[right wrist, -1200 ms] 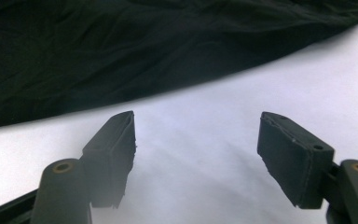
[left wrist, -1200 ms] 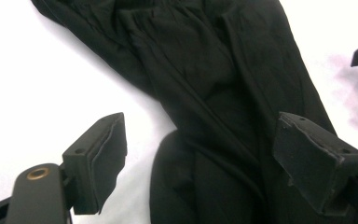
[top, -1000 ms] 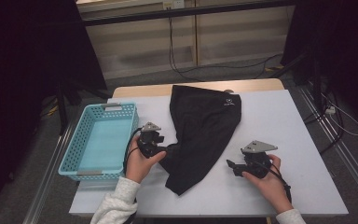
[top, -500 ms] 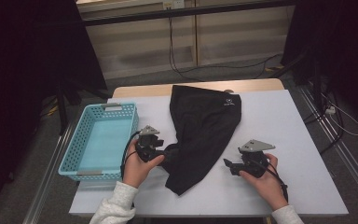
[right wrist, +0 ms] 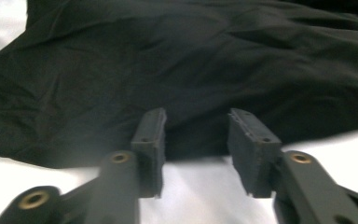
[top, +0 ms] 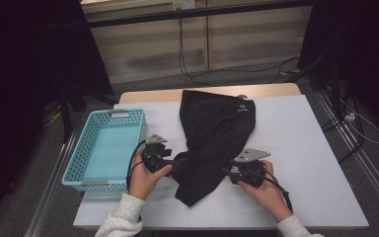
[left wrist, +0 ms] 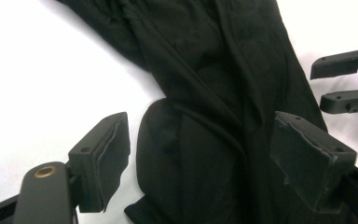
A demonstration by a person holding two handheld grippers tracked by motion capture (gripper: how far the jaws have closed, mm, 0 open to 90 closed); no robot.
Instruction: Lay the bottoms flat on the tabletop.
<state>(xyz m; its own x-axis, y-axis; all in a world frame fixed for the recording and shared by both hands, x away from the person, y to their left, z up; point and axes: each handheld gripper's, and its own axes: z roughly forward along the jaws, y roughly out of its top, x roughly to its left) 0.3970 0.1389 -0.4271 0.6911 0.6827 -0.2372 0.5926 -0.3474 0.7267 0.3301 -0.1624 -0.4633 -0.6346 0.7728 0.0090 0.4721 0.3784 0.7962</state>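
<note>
Between my two grippers lies the black garment (top: 217, 133), spread on the white table (top: 306, 148). My left gripper (top: 173, 165) stands wide, a bunched fold sitting between its pads (left wrist: 114, 154) unpinched. My right gripper (top: 225, 171) has just been narrowing, its jaws part open at the cloth's edge, nothing pressed. Left of my left hand (top: 145, 177) sits the basket (top: 79, 163).

The black garment (left wrist: 223, 116) runs past the left gripper view's top and bottom edges; its small white logo (top: 241, 107) is unreadable.
</note>
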